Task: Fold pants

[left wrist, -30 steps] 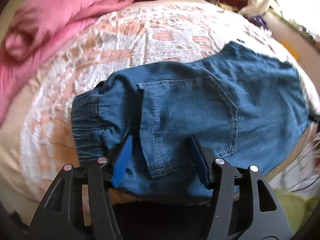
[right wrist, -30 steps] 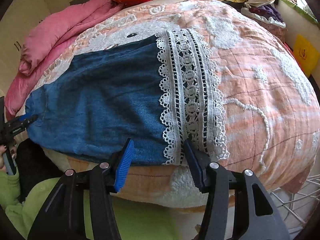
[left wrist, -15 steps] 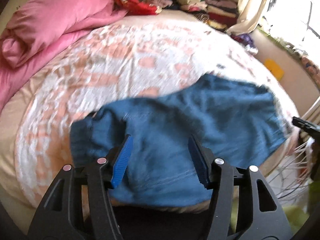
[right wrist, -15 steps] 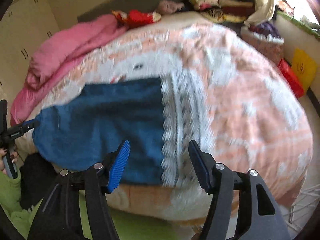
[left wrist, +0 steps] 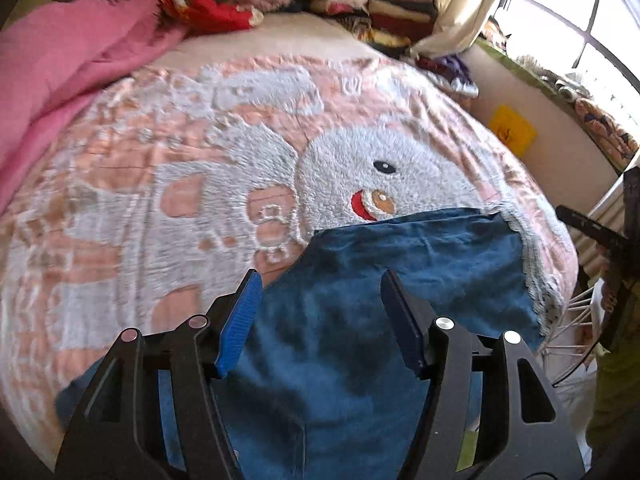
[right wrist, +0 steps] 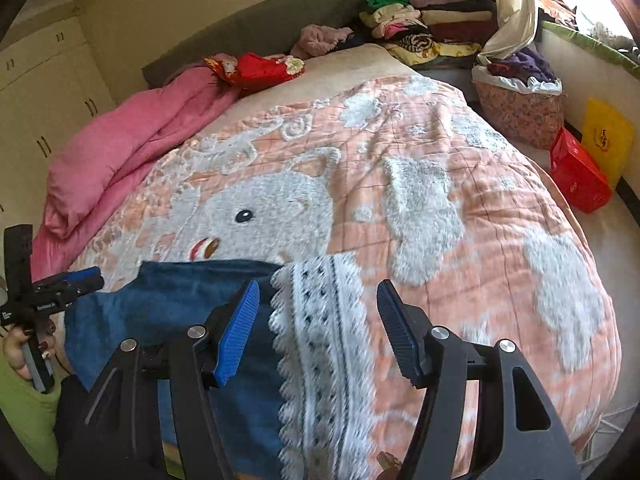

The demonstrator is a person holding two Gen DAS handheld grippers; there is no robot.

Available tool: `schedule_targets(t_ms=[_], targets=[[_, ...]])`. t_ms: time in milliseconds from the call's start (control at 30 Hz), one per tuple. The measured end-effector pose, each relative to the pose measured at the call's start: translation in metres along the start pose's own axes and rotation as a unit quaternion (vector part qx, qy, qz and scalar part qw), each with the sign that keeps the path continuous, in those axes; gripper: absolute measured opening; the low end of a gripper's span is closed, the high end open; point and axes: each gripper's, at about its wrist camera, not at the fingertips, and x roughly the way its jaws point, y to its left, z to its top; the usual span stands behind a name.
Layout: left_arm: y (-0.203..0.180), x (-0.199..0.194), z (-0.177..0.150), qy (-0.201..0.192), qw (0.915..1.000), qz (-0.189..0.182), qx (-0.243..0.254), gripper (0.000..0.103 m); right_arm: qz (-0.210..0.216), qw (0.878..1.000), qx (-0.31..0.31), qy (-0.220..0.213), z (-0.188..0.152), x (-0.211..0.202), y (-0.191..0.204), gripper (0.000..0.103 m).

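Hovering above the near edge of the bed, the left tool (left wrist: 320, 316) has its blue-padded fingers spread well apart with nothing between them; only the denim shows in the gap below. The right tool (right wrist: 318, 320) is likewise parted and empty, poised over the spot where the denim meets the lace.

The pants (left wrist: 384, 292) lie flat on the blanket (left wrist: 192, 184) at the bed's near edge, dark blue denim with a broad white lace trim (right wrist: 324, 344) along the hem on the right-hand side. In the right wrist view the lace runs from between the fingers down toward the near edge, and the denim spreads leftward from it. The far edge of the pants sits just below the embroidered white animal face on the peach blanket.

At the left edge of the right wrist view the other tool is seen from outside, gripped in the person's hand (right wrist: 24, 340) beside the waist end of the pants.

A pink duvet (right wrist: 120, 152) is bunched along the left side of the bed, a red cloth (right wrist: 256, 70) rests near the headboard, and folded clothes (right wrist: 416, 20) are stacked at the far right corner. A red bag (right wrist: 576, 178) and a yellow bag (right wrist: 606, 140) stand on the floor to the right.
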Motion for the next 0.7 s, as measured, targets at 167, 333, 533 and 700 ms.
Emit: schedule_targets(t_ms=[167, 333, 533, 700], targets=[[0.008, 0.041, 0.011, 0.035, 0.9992, -0.005, -0.018, 0.057, -0.007, 1.0, -0.005, 0.017, 0.01, 0.022, -0.005, 0.06], [0.007, 0.07, 0.016, 0.05, 0.9983, -0.016, -0.024, 0.06, -0.005, 0.999, -0.008, 0.035, 0.013, 0.043, -0.01, 0.06], [-0.004, 0.069, 0.012, 0.043, 0.9985, -0.032, -0.009, 0.004, -0.006, 0.999, -0.01, 0.049, 0.014, 0.06, -0.015, 0.042], [0.011, 0.042, 0.015, -0.015, 0.9969, -0.064, -0.044, 0.004, -0.002, 1.0, 0.005, 0.027, 0.01, 0.058, -0.019, 0.018]])
